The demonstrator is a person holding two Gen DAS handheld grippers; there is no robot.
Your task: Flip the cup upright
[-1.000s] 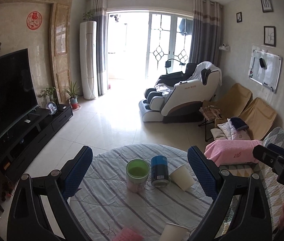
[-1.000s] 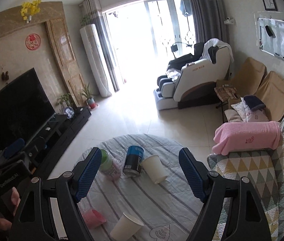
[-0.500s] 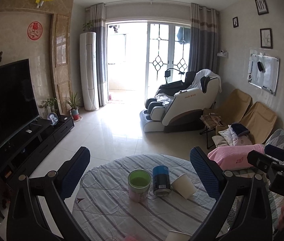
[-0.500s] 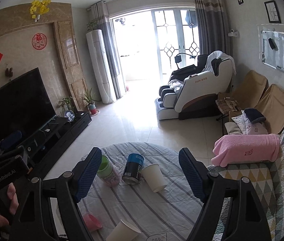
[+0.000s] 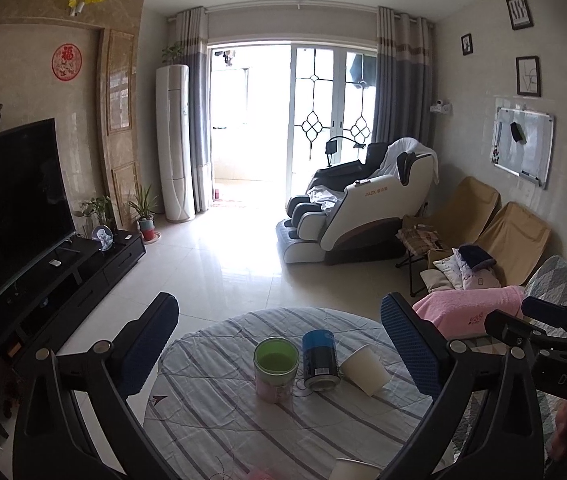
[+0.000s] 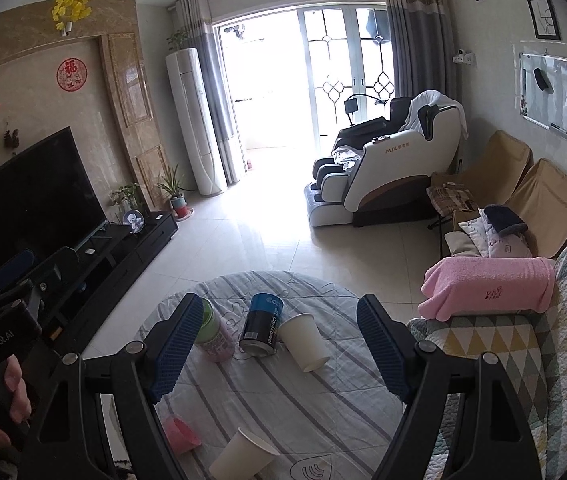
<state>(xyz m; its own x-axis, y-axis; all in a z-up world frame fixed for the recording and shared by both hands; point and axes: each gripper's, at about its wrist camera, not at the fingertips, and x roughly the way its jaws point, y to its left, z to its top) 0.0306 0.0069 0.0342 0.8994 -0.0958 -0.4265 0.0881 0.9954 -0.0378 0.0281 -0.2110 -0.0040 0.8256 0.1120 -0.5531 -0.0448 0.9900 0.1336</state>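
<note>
Both claws are tilting up and drawing back since a second ago, the desk (image 5: 219, 420) sinking lower in view. Left claw (image 5: 279, 348) and right claw (image 6: 279, 348) are hanging spread wide, pinching nothing. One white cup (image 6: 303, 342) is lying tipped beside the blue can (image 6: 261, 330); another cup (image 6: 243, 458) is lying at the near edge.

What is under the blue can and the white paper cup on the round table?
A striped cloth lies under the blue can and the tipped white paper cup. It covers the round table, so the tabletop itself cannot be seen.
</note>
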